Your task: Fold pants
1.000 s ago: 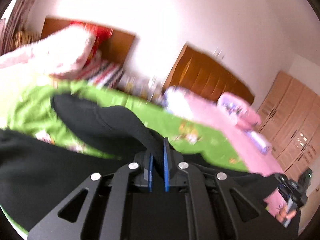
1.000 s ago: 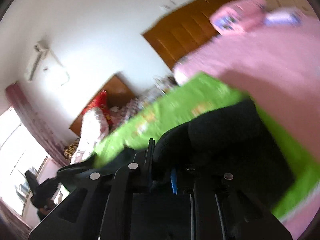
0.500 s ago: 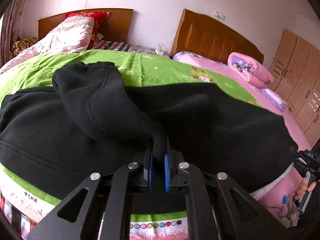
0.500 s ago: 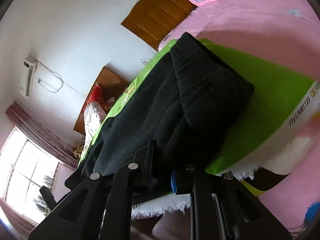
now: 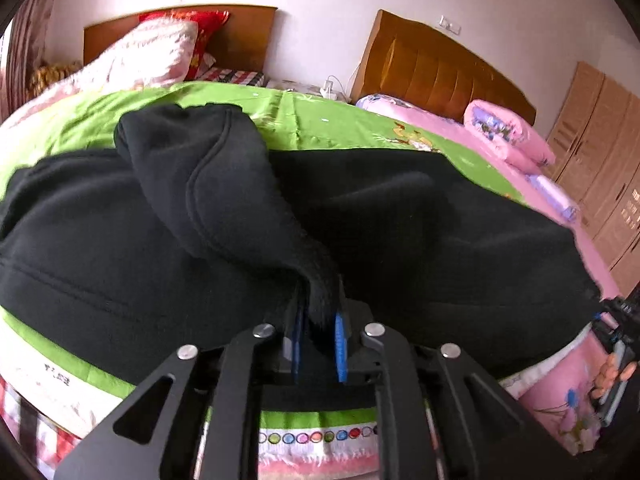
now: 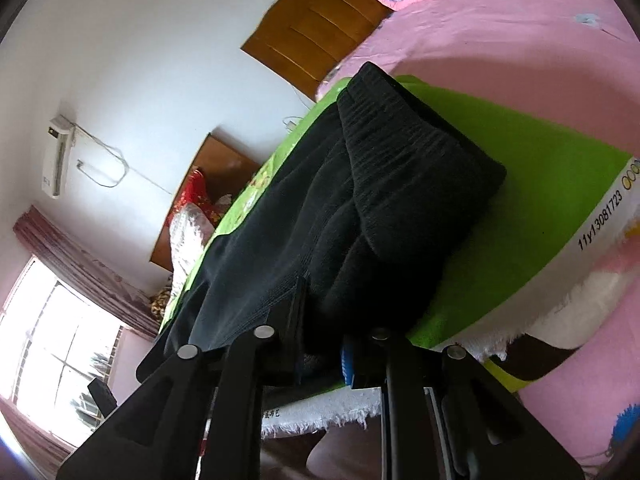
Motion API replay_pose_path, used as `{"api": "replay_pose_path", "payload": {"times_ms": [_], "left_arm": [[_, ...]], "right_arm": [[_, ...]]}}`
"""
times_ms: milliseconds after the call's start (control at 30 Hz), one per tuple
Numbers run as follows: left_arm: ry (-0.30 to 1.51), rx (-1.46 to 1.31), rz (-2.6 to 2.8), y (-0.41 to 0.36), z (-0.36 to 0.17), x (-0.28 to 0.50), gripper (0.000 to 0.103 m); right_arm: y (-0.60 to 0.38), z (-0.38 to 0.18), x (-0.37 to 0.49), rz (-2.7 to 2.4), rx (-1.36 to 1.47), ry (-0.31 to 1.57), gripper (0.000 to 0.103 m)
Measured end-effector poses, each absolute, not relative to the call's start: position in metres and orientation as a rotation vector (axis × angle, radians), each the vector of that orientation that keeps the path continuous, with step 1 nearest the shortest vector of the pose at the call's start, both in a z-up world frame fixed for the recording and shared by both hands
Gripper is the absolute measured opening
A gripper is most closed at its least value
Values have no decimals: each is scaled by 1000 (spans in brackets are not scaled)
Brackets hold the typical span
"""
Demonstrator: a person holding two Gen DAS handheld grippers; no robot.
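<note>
Black pants (image 5: 400, 220) lie spread across a green sheet (image 5: 312, 120) on the bed. My left gripper (image 5: 318, 320) is shut on a leg end of the pants, which drapes back over the rest. My right gripper (image 6: 324, 344) is shut on the waist end of the pants (image 6: 360, 208) at the bed's near edge; the ribbed waistband lies folded on top. The right gripper also shows at the far right of the left wrist view (image 5: 616, 332).
Two wooden headboards (image 5: 436, 64) stand against the far wall. Pink bedding (image 5: 508, 132) and a pink sheet (image 6: 500, 40) lie to the right. A wardrobe (image 5: 608, 128) is at the far right. A window with curtains (image 6: 60, 320) is at the left.
Both grippers have swung down from a raised, blurred sweep and laid the pants flat on the green sheet. In the last half second both views barely shifted.
</note>
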State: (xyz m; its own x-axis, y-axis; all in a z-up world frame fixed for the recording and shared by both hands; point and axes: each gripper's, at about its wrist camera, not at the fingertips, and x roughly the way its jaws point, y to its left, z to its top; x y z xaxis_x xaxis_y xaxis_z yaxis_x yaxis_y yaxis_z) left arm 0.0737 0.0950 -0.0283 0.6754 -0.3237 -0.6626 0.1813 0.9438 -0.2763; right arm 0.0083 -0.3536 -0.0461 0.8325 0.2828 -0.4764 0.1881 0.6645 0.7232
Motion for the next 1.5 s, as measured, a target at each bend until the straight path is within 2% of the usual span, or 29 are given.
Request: {"api": "replay_pose_path", "payload": {"times_ms": [67,100,333,367,400,433,567,733,933,1067,1133,1200,1233,1300,1367,1500], "left_arm": [[795,-256,-323,100,-30,75,36],[799,-283,-341,101,-31,75,37],[790,-264,-356,85,-36,72,34],[782,-252,-349,84,-36,72,21],[777,-239,-340,83,-36,71,17],[774,-225,-331,83,-36,72,16],[772,-225,-333,84,-34,72,15],[776,-225,-328,84,-35,72,16],[771,-181,-316,79,-39,73,16],[769,-182,-314,80,-41,74,19],[774,-185,-318,80,-40,74,20],[775,-188,-320,80,-39,73,20],[775,-193,-322,80,-39,73,20],[771,-192,-323,80,-39,73,20],[767,-188,-324,81,-39,73,21],[769,-191,-332,82,-39,74,21]], "right_arm": [[-344,-43,8,95,876,628,26],[-337,-43,8,123,877,646,26],[-296,-45,13,215,802,683,26],[-295,-43,11,204,786,662,25],[-294,-40,8,182,761,635,16],[-291,-35,4,171,725,615,15],[-285,-20,-9,142,670,591,12],[-295,-46,-13,119,746,644,11],[-290,-31,-25,97,680,590,10],[-296,-47,-16,123,745,623,11],[-299,-46,-16,123,769,619,13],[-303,-41,-19,109,769,603,27],[-305,-39,-19,94,761,594,27],[-307,-40,-19,81,736,596,24],[-308,-44,-22,54,709,596,12],[-300,-40,-26,29,693,574,9]]}}
